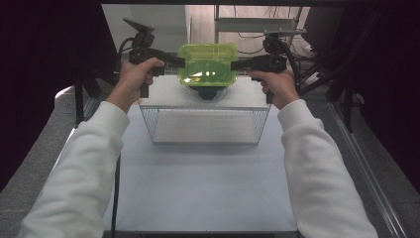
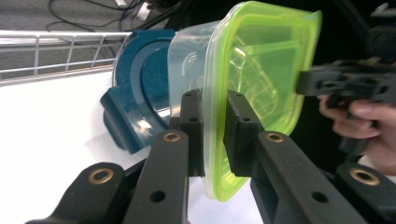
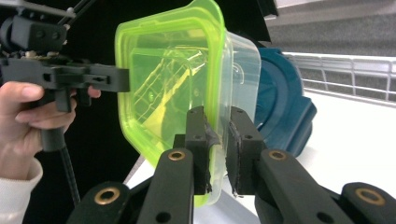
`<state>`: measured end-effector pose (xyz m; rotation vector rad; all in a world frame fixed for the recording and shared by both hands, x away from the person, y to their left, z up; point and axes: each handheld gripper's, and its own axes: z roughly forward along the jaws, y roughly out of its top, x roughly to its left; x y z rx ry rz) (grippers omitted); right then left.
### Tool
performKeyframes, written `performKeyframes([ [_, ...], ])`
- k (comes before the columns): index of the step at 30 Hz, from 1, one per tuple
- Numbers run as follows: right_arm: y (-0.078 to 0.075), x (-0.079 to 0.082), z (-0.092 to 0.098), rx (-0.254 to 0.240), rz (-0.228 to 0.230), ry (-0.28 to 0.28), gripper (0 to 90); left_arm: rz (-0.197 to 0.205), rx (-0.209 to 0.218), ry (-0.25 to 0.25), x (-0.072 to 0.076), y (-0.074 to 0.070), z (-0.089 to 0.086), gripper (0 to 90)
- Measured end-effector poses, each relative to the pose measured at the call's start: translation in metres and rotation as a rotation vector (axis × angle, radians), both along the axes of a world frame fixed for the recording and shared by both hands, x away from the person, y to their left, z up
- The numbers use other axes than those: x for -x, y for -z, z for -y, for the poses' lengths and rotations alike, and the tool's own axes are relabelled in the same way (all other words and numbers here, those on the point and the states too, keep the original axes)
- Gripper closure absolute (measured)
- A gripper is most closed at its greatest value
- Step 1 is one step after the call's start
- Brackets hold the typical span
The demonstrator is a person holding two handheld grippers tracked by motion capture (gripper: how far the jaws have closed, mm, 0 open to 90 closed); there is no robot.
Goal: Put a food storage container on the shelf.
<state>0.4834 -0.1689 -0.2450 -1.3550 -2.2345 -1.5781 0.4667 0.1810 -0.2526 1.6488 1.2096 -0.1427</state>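
Observation:
A clear plastic container [image 1: 207,64] with a translucent yellow-green lid [image 2: 261,84] hangs in the air at the far middle of the table, held from both sides. My left gripper [image 1: 181,63] is shut on its left rim, one jaw on each side of the lid's edge [image 2: 215,126]. My right gripper [image 1: 235,64] is shut on the opposite rim [image 3: 217,140]. The container's clear body [image 3: 243,60] faces down, away from the lid. Right beneath it a dark blue plastic piece [image 1: 205,93] rests on a white surface, partly hidden by the container.
A wire basket [image 1: 205,124] stands on the white table just in front of the container, and its rail [image 3: 345,70] runs behind the blue piece [image 2: 140,88]. Dark stands and cables flank the far table edge. White sleeves reach in from the bottom.

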Motion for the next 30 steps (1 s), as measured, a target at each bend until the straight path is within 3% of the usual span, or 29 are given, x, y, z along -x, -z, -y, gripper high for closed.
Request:
performKeyframes([
  [5,0.003,-0.010,0.001,-0.039,-0.045,0.021,78.2,-0.030,0.049,-0.013,-0.010,0.004,-0.003,78.9],
  [15,0.011,-0.027,-0.005,-0.053,-0.106,0.084,72.8,-0.091,0.124,-0.035,-0.028,0.017,-0.008,75.5],
  [20,0.015,-0.032,-0.008,-0.085,-0.133,0.119,70.9,-0.114,0.159,-0.034,-0.034,0.023,-0.011,73.2],
  [25,0.016,-0.032,-0.008,-0.089,-0.132,0.125,67.9,-0.101,0.136,-0.038,-0.035,0.024,-0.009,70.8],
  [26,0.016,-0.031,-0.008,-0.080,-0.126,0.129,65.4,-0.090,0.123,-0.048,-0.035,0.024,-0.007,68.7],
  [30,0.015,-0.029,-0.011,-0.044,-0.079,0.129,47.7,-0.068,0.119,-0.085,-0.034,0.023,-0.006,42.7],
])
